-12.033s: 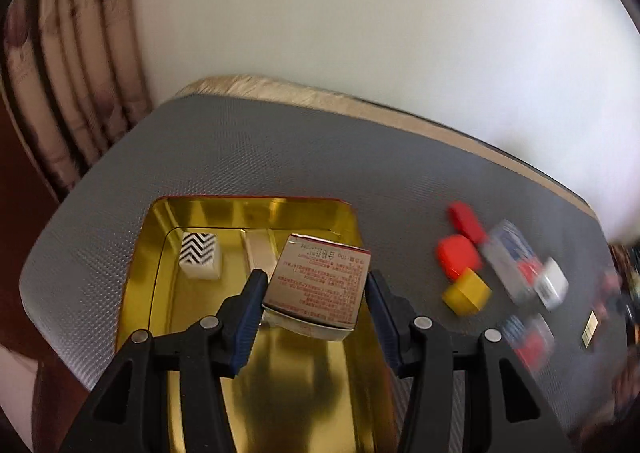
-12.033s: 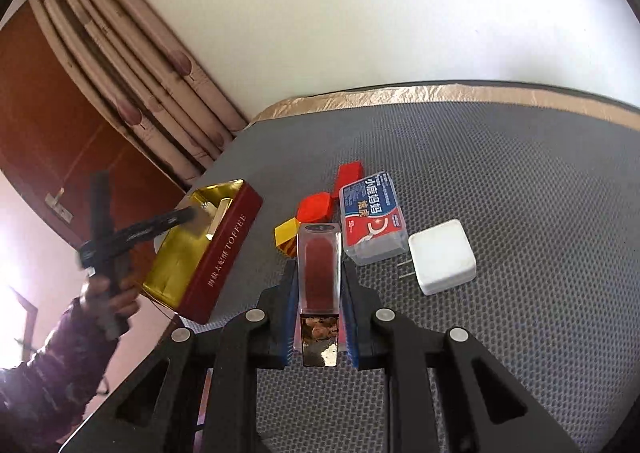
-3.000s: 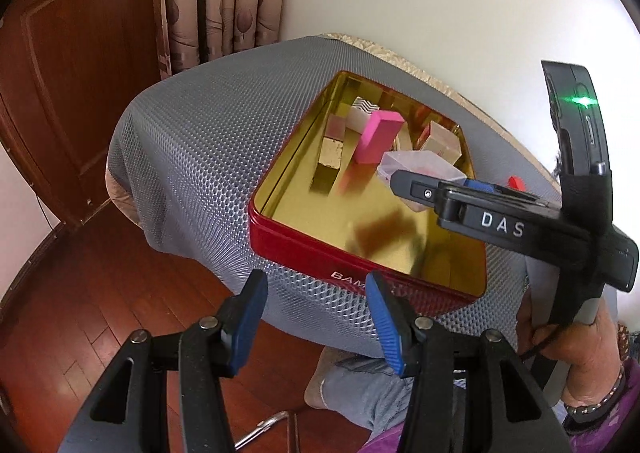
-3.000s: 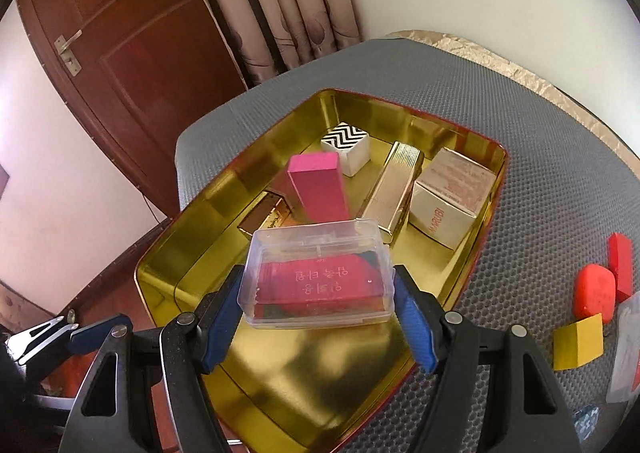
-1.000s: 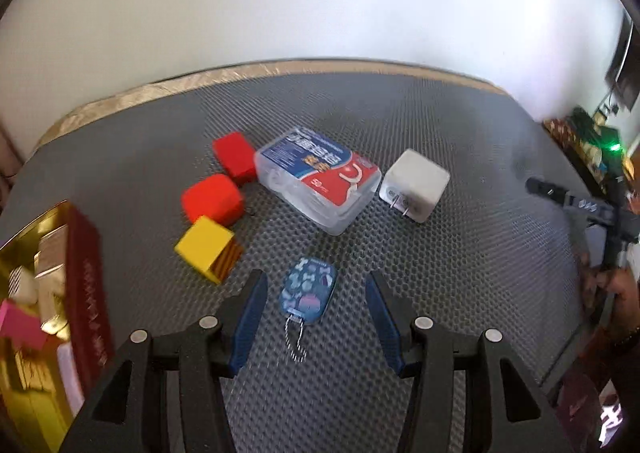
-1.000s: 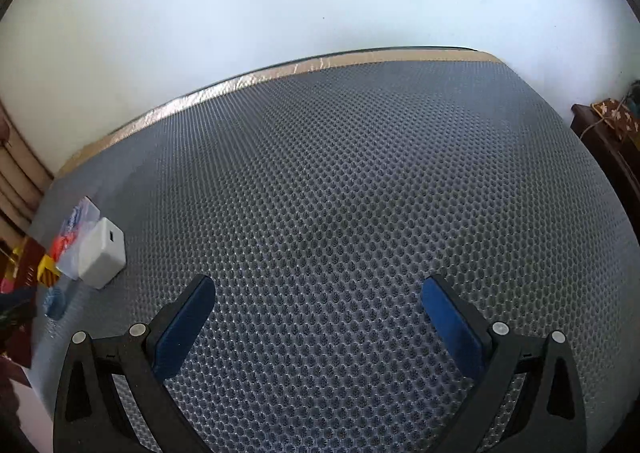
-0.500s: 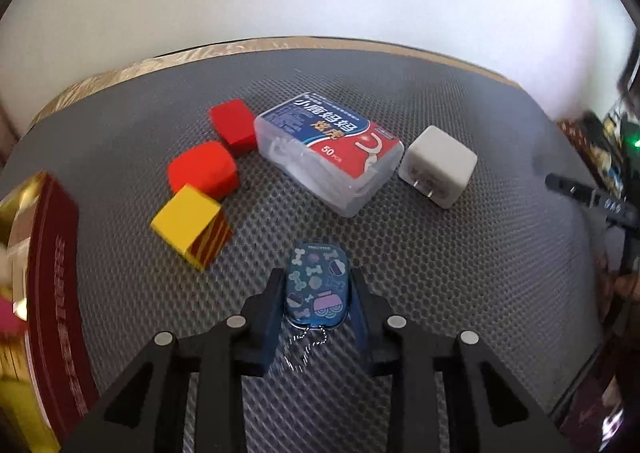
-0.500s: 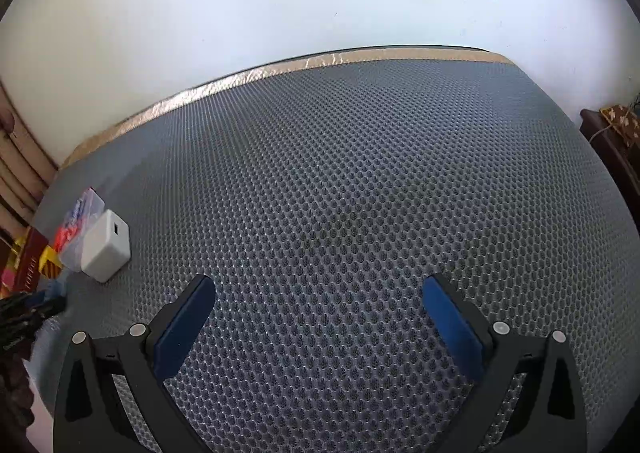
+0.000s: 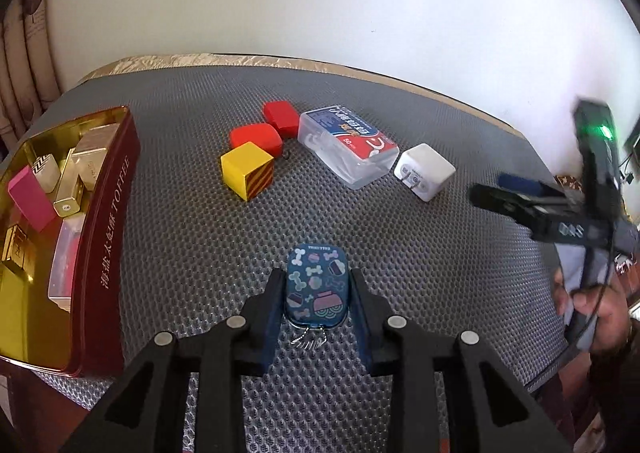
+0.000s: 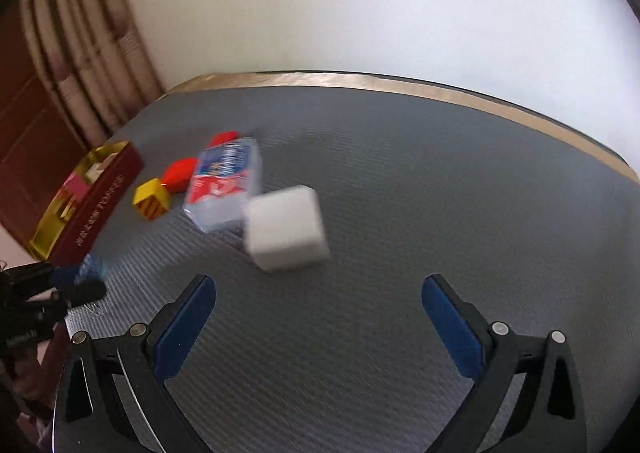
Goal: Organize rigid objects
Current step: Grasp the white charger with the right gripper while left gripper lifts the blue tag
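My left gripper (image 9: 316, 285) is shut on a small blue patterned tag (image 9: 316, 287) with a bead chain, just above the grey mat. Ahead of it lie a yellow striped cube (image 9: 248, 171), two red blocks (image 9: 256, 137), a clear floss box (image 9: 348, 145) and a white charger (image 9: 424, 171). The red and gold tin (image 9: 108, 221) at the left holds several small boxes. My right gripper (image 10: 318, 305) stands open and empty, with the white charger (image 10: 286, 233) just beyond its fingers. The floss box (image 10: 224, 185) and the tin (image 10: 96, 205) appear blurred further left.
The grey honeycomb mat (image 9: 192, 221) covers the table up to a gold trim by the white wall. The person's hand (image 9: 596, 305) with the right gripper is at the right edge of the left wrist view. Curtains (image 10: 88, 53) and a wooden door stand behind the tin.
My left gripper closed on the blue tag and lifted it toward the left. The right gripper swung left, bringing the charger, floss box and tin into its view.
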`<state>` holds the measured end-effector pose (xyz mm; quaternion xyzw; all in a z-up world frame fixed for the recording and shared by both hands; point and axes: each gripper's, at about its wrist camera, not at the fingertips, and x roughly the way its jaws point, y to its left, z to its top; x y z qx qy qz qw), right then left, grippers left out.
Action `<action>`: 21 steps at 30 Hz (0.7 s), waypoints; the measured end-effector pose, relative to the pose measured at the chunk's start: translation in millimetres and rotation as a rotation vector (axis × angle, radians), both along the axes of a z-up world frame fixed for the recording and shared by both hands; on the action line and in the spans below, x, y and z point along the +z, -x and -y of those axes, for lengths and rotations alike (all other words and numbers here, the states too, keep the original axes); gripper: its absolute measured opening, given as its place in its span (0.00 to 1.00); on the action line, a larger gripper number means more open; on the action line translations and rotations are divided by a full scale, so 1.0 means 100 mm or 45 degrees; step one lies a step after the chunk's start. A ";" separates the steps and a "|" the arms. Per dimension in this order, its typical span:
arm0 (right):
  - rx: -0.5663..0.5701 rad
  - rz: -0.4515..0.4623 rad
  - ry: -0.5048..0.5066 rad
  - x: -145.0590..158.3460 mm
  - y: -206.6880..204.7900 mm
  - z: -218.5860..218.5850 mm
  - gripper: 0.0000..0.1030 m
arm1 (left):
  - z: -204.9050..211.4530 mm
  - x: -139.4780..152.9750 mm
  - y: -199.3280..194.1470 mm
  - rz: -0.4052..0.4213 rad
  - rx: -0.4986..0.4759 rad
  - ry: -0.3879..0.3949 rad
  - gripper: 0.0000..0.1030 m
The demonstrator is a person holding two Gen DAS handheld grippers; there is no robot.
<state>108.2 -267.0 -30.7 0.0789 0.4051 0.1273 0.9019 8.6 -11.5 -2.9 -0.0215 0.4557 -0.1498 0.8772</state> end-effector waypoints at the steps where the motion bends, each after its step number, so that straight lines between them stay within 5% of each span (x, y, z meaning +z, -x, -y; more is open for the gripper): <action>1: 0.020 0.000 0.008 0.01 -0.03 -0.08 1.00 | 0.06 -0.02 -0.02 -0.005 -0.004 0.002 0.31; 14: 0.115 -0.025 0.122 -0.19 -0.46 -0.29 0.92 | 0.08 -0.08 -0.12 -0.080 -0.025 0.020 0.31; 21: 0.155 -0.061 0.157 -0.30 -0.53 -0.42 0.62 | 0.09 -0.09 -0.15 -0.107 -0.029 0.018 0.31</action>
